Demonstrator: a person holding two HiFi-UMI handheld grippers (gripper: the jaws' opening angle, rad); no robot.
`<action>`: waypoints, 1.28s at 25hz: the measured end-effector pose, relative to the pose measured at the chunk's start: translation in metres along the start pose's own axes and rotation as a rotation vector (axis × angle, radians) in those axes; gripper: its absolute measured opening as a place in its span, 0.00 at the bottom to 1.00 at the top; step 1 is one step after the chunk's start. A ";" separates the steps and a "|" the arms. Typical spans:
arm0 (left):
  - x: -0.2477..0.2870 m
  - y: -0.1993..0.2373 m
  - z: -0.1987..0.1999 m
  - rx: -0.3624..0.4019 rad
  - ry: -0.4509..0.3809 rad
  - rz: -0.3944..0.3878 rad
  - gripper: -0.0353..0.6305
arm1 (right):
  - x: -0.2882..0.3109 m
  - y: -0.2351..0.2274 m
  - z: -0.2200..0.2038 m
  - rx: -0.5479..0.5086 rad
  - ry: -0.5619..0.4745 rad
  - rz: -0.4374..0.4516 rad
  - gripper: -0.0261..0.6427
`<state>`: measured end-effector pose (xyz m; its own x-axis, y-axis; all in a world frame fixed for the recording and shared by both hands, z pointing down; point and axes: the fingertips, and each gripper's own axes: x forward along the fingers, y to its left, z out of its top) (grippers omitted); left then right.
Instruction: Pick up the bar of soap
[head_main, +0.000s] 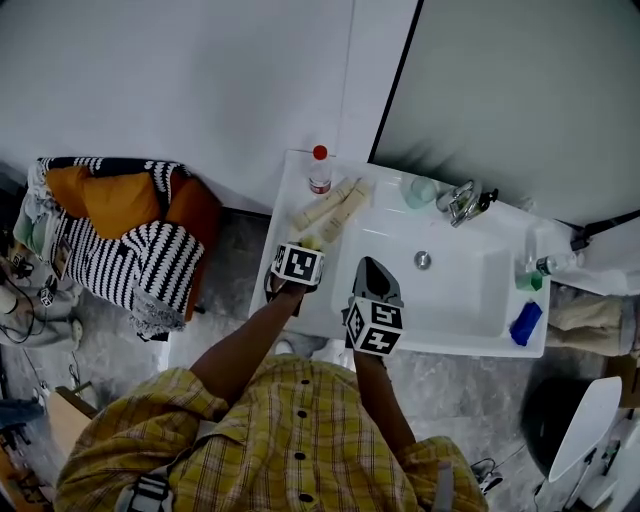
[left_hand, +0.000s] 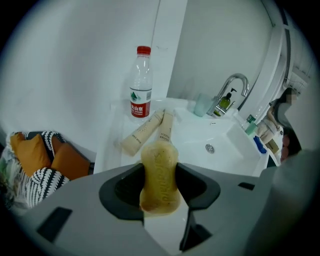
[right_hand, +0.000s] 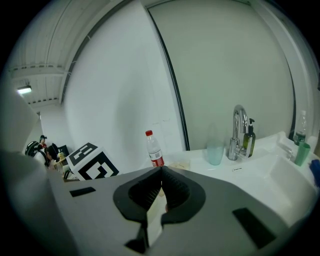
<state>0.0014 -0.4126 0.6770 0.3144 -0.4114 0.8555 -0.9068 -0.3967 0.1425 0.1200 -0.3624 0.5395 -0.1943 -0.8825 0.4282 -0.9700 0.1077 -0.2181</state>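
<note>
Left gripper (left_hand: 160, 167) grasps the bar of soap (left_hand: 160, 182) over the counter (left_hand: 107, 155); at twelve o'clock lie two tubes (left_hand: 150, 131), then a water bottle (left_hand: 141, 82). Right gripper (right_hand: 161, 172) is clenched, empty. Head view barely shows soap past the marker cube (head_main: 297, 265).

Yellow plaid shirt (head_main: 290, 440), seemingly dark-buttoned; grey left gripper (left_hand: 160, 170) and right gripper (right_hand: 161, 172), black jaws, black-and-white marker cubes (head_main: 297, 264) (head_main: 374, 325).

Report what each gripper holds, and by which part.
Left gripper: yellowish-brown waisted bar of soap, fingers pinching its two sides at mid-length. Right gripper: shut, nothing held.
</note>
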 end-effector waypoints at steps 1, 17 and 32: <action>-0.002 -0.004 0.003 -0.009 -0.024 -0.017 0.36 | -0.001 0.001 0.000 -0.001 -0.001 0.001 0.06; -0.120 -0.019 0.050 0.074 -0.492 0.005 0.36 | -0.018 0.021 0.003 -0.035 -0.031 0.012 0.06; -0.215 -0.041 0.057 0.143 -0.781 -0.012 0.36 | -0.042 0.042 0.019 -0.074 -0.101 0.017 0.06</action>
<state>-0.0132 -0.3545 0.4593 0.4784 -0.8418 0.2500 -0.8737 -0.4850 0.0390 0.0901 -0.3292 0.4956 -0.1988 -0.9213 0.3341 -0.9755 0.1532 -0.1580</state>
